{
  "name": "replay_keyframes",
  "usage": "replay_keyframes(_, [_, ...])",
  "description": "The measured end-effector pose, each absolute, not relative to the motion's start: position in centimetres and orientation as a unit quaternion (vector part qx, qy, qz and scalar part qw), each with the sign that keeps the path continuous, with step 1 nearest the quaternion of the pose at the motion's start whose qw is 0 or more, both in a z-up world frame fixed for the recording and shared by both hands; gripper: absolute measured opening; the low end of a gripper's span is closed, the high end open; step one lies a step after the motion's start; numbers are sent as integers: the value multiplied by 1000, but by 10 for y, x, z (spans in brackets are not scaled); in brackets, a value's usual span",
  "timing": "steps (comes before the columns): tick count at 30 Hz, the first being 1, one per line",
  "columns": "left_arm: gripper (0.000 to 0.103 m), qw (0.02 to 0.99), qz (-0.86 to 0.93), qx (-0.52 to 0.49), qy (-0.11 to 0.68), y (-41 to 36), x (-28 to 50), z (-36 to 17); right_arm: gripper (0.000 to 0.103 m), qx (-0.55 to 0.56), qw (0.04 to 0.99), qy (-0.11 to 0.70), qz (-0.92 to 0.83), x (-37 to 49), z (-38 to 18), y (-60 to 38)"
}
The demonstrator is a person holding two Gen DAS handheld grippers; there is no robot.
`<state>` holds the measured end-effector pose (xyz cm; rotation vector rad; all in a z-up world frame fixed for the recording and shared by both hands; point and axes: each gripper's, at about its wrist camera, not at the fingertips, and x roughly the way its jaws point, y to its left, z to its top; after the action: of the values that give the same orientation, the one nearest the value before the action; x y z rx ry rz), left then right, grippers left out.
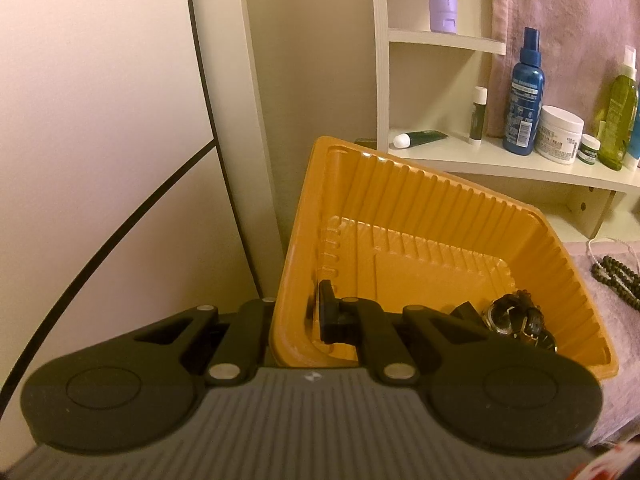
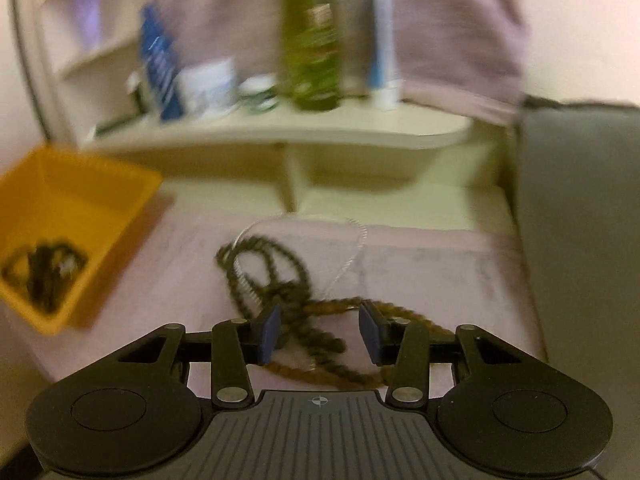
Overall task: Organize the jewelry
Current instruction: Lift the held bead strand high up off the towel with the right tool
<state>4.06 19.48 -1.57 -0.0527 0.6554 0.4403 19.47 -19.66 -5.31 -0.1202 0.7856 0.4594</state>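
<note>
An orange plastic tray [image 1: 400, 216] stands tilted, and my left gripper [image 1: 296, 320] is shut on its left wall, one finger inside and one outside. Watches [image 1: 516, 318] lie in the tray's near right corner. The tray [image 2: 92, 200] also shows at the left of the right wrist view, with dark jewelry [image 2: 44, 276] inside. My right gripper [image 2: 320, 330] is open, low over a tangle of dark bead necklaces [image 2: 280, 280] and a brown bead strand [image 2: 340, 306] on the pink cloth [image 2: 440, 264]. A thin silver chain [image 2: 356, 252] lies beside them.
A cream shelf unit [image 1: 500, 164] behind the tray holds a blue spray bottle [image 1: 526, 92], a white jar [image 1: 560, 134], a green bottle [image 1: 620, 120] and small tubes. Dark beads [image 1: 616, 276] lie on the cloth right of the tray. A grey panel [image 2: 580, 220] stands at right.
</note>
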Motion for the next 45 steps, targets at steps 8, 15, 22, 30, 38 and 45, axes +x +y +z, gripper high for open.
replay_keyframes(8, [7,922,214,-27,320,195,44,-18,44,-67,900,370,220,196,-47,-195])
replay_keyframes(15, [7,922,216,-28,321,195,43,-19,44,-79,883,385,256,201,-60,-184])
replay_keyframes(22, [7,921,216,-27,322,195,44,-19,7,-92,881,377,271,203,-71,-174])
replay_keyframes(30, [7,922,216,-27,320,195,45,-19,7,-10,924,288,251,193,0,-210])
replay_keyframes(38, [7,923,215,-29,318,196,44,-18,7,21,954,188,231,184,94,-233])
replay_keyframes(45, [7,926,209,-32,312,196,42,-14,7,20,965,134,226,176,163,-242])
